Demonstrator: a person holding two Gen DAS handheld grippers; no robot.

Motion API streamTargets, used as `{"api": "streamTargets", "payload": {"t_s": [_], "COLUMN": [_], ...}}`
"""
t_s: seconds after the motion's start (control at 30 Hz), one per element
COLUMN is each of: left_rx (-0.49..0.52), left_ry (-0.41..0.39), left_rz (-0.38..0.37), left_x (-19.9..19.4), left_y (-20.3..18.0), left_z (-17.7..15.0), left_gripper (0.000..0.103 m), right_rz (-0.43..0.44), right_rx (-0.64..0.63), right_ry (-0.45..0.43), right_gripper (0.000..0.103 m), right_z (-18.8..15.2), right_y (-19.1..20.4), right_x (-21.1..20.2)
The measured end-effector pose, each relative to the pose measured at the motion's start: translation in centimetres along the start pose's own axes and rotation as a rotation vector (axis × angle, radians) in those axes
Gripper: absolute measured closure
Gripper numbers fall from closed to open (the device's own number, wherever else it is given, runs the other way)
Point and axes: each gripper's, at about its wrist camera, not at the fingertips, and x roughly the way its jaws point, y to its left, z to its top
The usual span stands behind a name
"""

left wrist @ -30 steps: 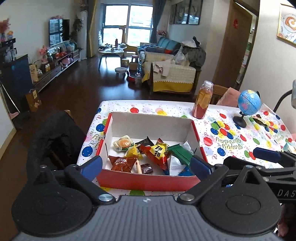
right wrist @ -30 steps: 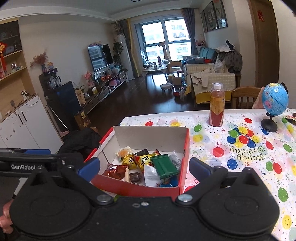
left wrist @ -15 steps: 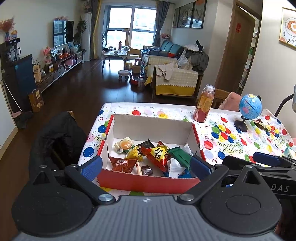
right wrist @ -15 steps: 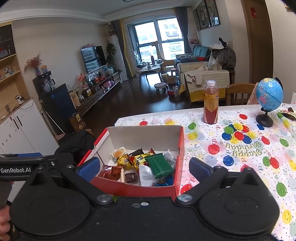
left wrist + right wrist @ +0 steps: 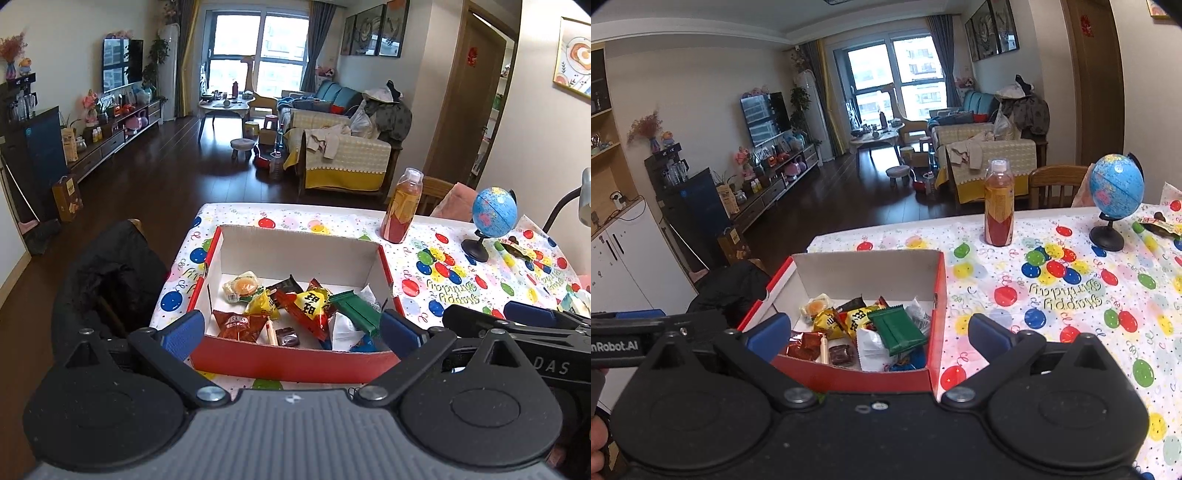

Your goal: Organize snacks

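Observation:
A red cardboard box [image 5: 291, 363] with a white inside sits at the near left of the table; it also shows in the right wrist view [image 5: 849, 378]. Several wrapped snacks lie in it, among them a green bar [image 5: 356, 314] [image 5: 897, 328], a red and yellow packet [image 5: 308, 301] and a round cake in clear wrap [image 5: 242, 287]. My left gripper [image 5: 291, 334] is open and empty, held back above the box's near wall. My right gripper [image 5: 879, 332] is open and empty, just right of the left one [image 5: 631, 341].
A bottle of orange drink [image 5: 402, 210] [image 5: 998, 203] and a small globe [image 5: 493, 218] [image 5: 1115, 199] stand at the far side of the balloon tablecloth [image 5: 1052, 295]. A dark jacket on a chair [image 5: 110, 273] is left of the table. More wrappers [image 5: 1158, 223] lie far right.
Both grippers have drawn back and up a little, so the box looks smaller and lower in view. Both stay open. The snacks have not moved.

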Motion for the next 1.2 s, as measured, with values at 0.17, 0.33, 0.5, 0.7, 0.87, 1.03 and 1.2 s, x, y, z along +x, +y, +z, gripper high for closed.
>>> {"api": "streamTargets", "payload": {"t_s": [0.17,0.33,0.5,0.7,0.87,1.03,1.2], "left_rx": [0.000,0.000,-0.003,-0.001,0.002,0.002,0.002], "left_ry": [-0.001,-0.002,0.002,0.005,0.005,0.008,0.009], "left_rz": [0.000,-0.001,-0.001,-0.003,-0.003,-0.006,-0.006], "left_x": [-0.04,-0.11,-0.09,-0.09,-0.11,-0.09,-0.06], "left_y": [-0.04,-0.09,-0.13,-0.16,-0.22,-0.19,-0.17], "left_z": [-0.03,-0.06,-0.08,-0.14,-0.33,-0.49,-0.41], "left_gripper": [0.001,0.001,0.001,0.001,0.001,0.001,0.001], "right_rz": [-0.002,-0.005,-0.006,-0.005,-0.005,-0.007,-0.008], "right_rx": [-0.001,-0.004,-0.002,0.000,0.001,0.002,0.003], "right_ry": [-0.005,-0.012,-0.010,-0.008,-0.007,-0.005,-0.005], "right_gripper": [0.000,0.000,0.000,0.000,0.000,0.000,0.000], "right_z": [-0.02,-0.01,-0.07,-0.13,-0.20,-0.29,-0.33], "right_y": [0.01,0.04,0.04,-0.02,-0.05,-0.09,-0.09], "right_x": [-0.11,-0.31,-0.42,-0.45,-0.49,-0.50,-0.54]}}
